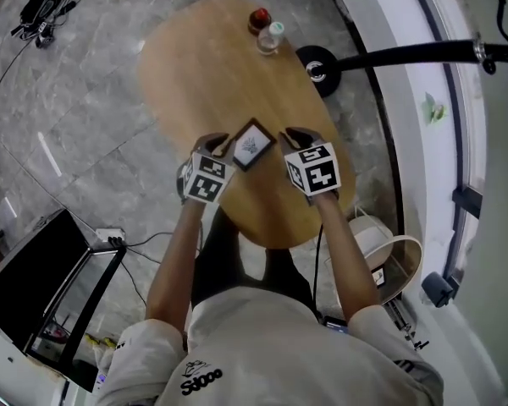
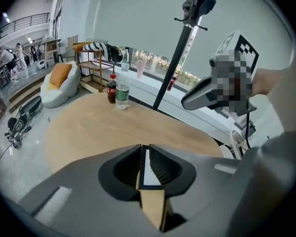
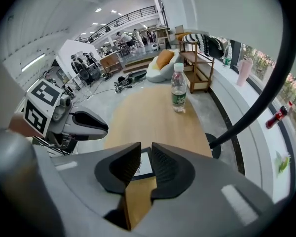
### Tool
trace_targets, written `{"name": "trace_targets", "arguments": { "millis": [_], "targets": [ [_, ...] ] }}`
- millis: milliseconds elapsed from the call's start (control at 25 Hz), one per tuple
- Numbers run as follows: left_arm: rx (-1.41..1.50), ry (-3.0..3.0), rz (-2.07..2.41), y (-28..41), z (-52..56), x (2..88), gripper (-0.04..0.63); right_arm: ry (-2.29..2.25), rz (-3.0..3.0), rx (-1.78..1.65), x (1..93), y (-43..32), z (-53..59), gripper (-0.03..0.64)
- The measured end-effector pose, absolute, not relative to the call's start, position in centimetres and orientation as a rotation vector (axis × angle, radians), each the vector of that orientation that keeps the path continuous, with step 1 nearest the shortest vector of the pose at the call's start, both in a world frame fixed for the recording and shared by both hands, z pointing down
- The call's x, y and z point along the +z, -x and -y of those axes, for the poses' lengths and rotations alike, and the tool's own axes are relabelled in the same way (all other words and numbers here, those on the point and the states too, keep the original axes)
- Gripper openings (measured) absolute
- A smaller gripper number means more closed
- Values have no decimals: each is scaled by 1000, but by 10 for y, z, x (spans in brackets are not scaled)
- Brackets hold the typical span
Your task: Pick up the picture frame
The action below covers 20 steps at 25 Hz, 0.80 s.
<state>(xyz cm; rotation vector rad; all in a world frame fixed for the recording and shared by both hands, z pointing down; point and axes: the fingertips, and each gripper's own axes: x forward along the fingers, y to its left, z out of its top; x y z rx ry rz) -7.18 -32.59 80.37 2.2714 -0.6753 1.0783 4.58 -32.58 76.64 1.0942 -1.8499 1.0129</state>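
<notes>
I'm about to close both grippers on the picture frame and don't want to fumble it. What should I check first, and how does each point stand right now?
1. Left gripper jaws apart: ok, a narrow gap, with the picture frame showing in it.
2. Right gripper jaws apart: ok.
3. Frame centred for the right gripper: not ok, it lies partly behind one jaw.
4. Pads touching the frame: cannot tell.
5. Water bottle and red-capped bottle out of the way: ok, both stand at the far end of the table.
</notes>
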Motion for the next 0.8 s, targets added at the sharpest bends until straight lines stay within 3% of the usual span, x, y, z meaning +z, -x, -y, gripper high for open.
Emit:
{"name": "trace_targets", "arguments": {
  "millis": [800],
  "targets": [
    [1337,-2123,428,66,299,951,87,-906,1705,1172,917,-26,313,104]
  ]
}}
